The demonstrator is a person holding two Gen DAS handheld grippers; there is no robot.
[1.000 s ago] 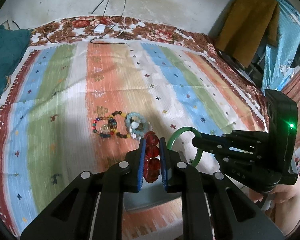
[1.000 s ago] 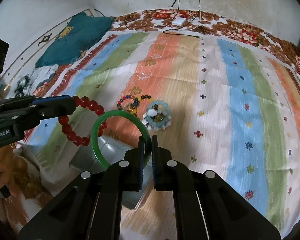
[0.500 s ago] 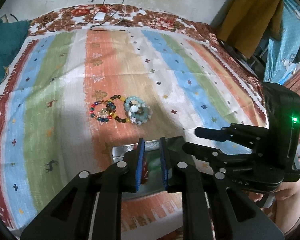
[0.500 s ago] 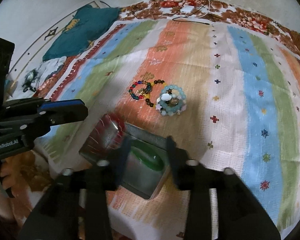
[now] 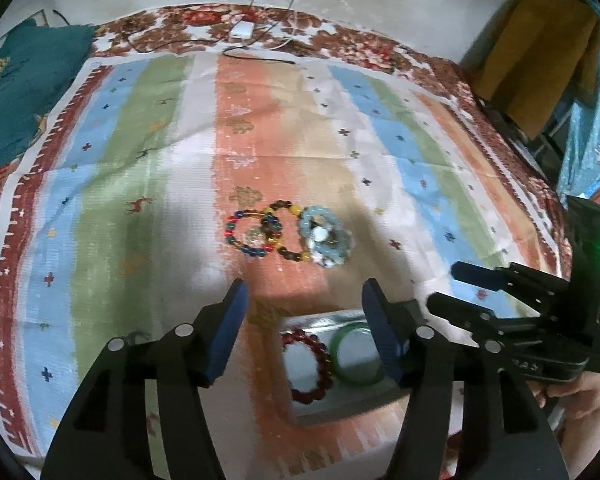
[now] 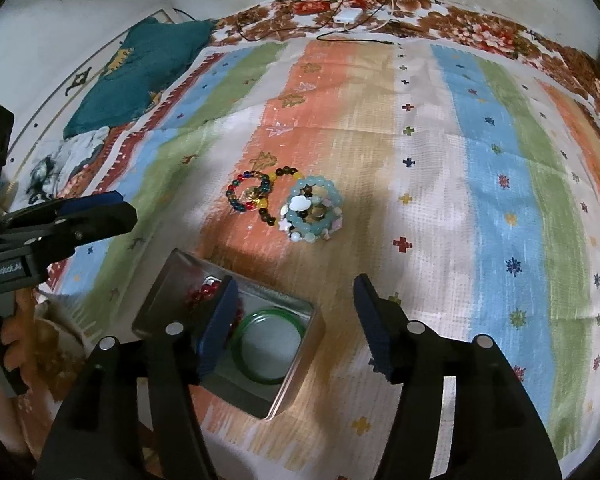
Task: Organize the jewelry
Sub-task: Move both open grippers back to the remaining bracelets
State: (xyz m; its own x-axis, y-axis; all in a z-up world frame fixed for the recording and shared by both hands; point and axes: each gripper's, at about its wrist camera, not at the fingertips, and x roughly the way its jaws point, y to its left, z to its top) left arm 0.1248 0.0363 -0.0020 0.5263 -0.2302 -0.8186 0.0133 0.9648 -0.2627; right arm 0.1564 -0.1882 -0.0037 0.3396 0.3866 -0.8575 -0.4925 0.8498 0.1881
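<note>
Both bracelets have left the grippers since the earlier frames: red bead bracelet (image 5: 307, 366) and green bangle (image 6: 271, 347) lie side by side inside the metal tin (image 6: 298, 364). Left gripper (image 5: 305, 332) and right gripper (image 6: 292, 322) hover released, jaws spread, empty. Multicolored bead bracelet (image 6: 249, 193) and pale blue bead bracelet (image 6: 313, 215) remain on the striped cloth (image 6: 480, 168).
</note>
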